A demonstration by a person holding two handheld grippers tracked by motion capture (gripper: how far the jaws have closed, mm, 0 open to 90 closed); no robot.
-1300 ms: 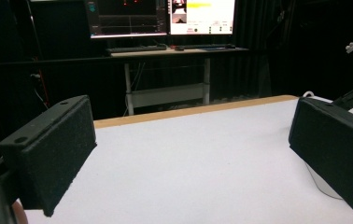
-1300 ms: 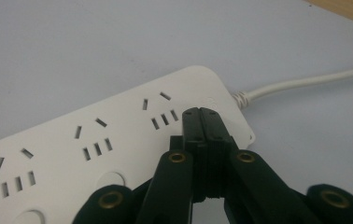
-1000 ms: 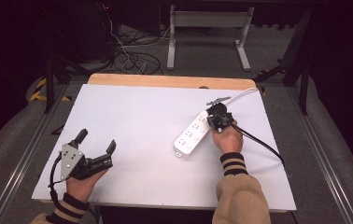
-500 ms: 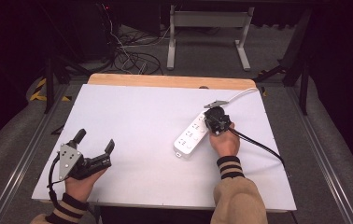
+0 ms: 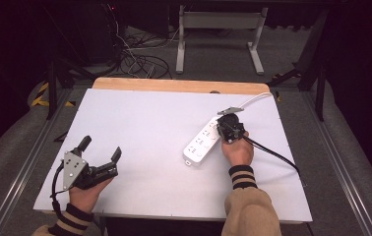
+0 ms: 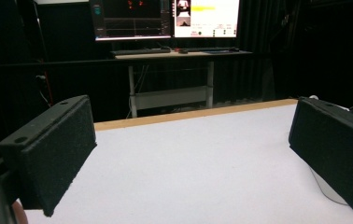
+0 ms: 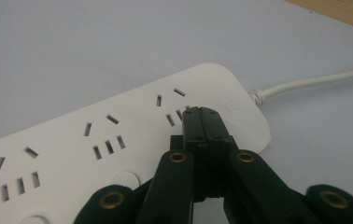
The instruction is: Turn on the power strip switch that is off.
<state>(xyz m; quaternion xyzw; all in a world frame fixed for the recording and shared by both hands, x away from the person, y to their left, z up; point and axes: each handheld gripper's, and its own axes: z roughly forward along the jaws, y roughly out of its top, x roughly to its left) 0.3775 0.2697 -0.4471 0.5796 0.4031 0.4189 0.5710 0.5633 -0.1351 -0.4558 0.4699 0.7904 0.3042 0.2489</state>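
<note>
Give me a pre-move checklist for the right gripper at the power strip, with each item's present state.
1. Right gripper jaws shut, nothing between them: ok.
2. Tips over the power strip, at the socket group nearest its cord end: ok.
3. Tips actually touching the strip's face: cannot tell.
4. Strip lies flat on the white table, sockets facing up: ok.
5. White cord runs away from the strip's end, not across the sockets: ok.
6. Left gripper jaws open and empty, well apart from the strip near the table's front left: ok.
</note>
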